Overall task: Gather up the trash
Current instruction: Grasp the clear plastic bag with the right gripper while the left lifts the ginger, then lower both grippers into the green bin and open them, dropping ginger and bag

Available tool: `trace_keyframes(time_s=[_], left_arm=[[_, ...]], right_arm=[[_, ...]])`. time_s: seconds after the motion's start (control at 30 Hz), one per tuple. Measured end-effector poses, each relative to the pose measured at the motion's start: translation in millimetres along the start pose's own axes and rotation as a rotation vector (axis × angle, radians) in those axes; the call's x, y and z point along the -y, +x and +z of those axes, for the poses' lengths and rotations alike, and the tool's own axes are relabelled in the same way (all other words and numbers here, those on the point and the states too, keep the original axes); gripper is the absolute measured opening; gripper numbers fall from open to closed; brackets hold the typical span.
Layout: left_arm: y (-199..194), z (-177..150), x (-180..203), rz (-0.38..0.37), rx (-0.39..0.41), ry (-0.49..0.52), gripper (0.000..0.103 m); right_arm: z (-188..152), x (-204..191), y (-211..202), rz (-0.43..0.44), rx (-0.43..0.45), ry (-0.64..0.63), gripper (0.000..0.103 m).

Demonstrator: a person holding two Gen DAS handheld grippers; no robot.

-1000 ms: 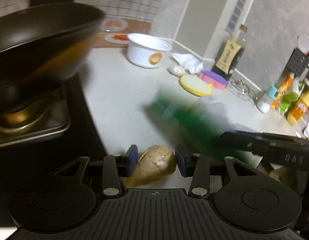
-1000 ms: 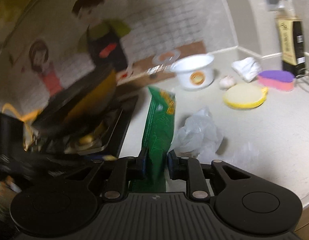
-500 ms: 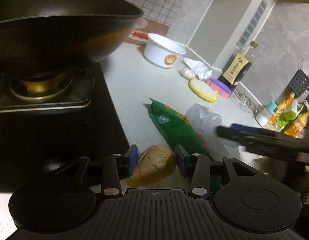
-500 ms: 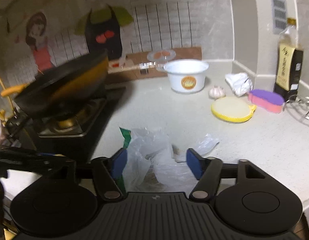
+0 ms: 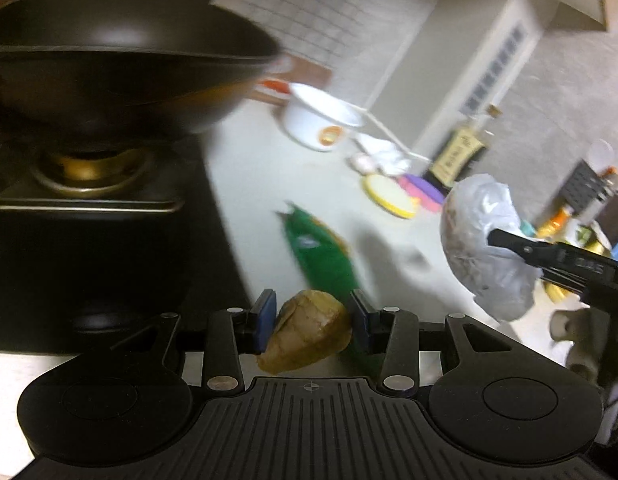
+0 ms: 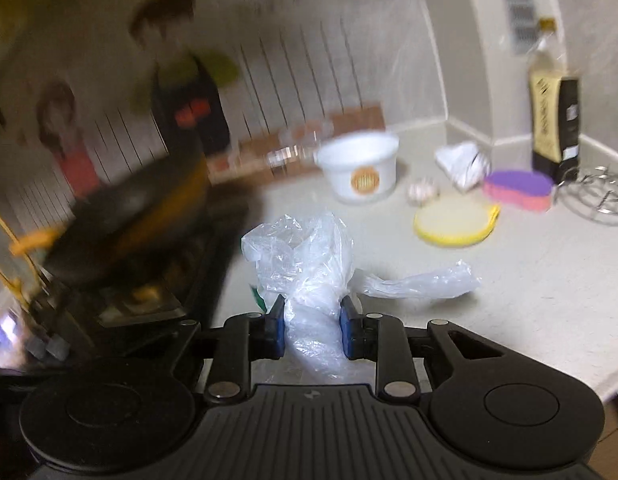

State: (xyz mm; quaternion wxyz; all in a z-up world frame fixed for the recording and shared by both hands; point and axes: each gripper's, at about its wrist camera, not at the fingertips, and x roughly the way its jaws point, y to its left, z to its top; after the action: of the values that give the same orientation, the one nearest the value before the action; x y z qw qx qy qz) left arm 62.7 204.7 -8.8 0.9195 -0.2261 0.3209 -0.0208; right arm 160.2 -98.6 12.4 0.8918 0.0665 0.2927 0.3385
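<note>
Clear plastic bag [image 6: 309,276] is clamped by our closing right gripper [image 6: 312,330] above the counter [image 6: 529,292], while our left gripper [image 5: 312,322] grips a tan ginger piece [image 5: 307,336].

Left gripper [image 5: 312,322] jaws closing on a tan scrap [image 5: 307,334] above the counter [image 5: 253,184].

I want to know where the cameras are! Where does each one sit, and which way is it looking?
Left wrist: sits on the left hand-held gripper, looking forward and down over the counter; its fingers flank a brown scrap, and the right hand-held gripper shows too.
Right wrist: sits on the right hand-held gripper, facing the wall; its jaws are closing on a plastic bag.
Shared: the bag, wok, white bowl, yellow sponge.
</note>
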Motion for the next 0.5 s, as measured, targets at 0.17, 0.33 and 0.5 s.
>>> trace_keyframes(time_s=[0.17, 0.33, 0.5], left_arm=[[1.9, -15.3, 46.8, -0.107, -0.060, 0.073, 0.045], [29.0, -51.2, 97.8, -0.206, -0.214, 0.138, 0.044], [83.3, -110.3, 137.1, -0.308, -0.444, 0.174, 0.044]], right_arm=[[-28.5, 11.7, -72.6, -0.021, 0.058, 0.052, 0.025], [-80.7, 46.7, -135.3, -0.137, 0.086, 0.142, 0.025], [-151.2, 100.5, -181.0, -0.305, 0.030, 0.307, 0.025]])
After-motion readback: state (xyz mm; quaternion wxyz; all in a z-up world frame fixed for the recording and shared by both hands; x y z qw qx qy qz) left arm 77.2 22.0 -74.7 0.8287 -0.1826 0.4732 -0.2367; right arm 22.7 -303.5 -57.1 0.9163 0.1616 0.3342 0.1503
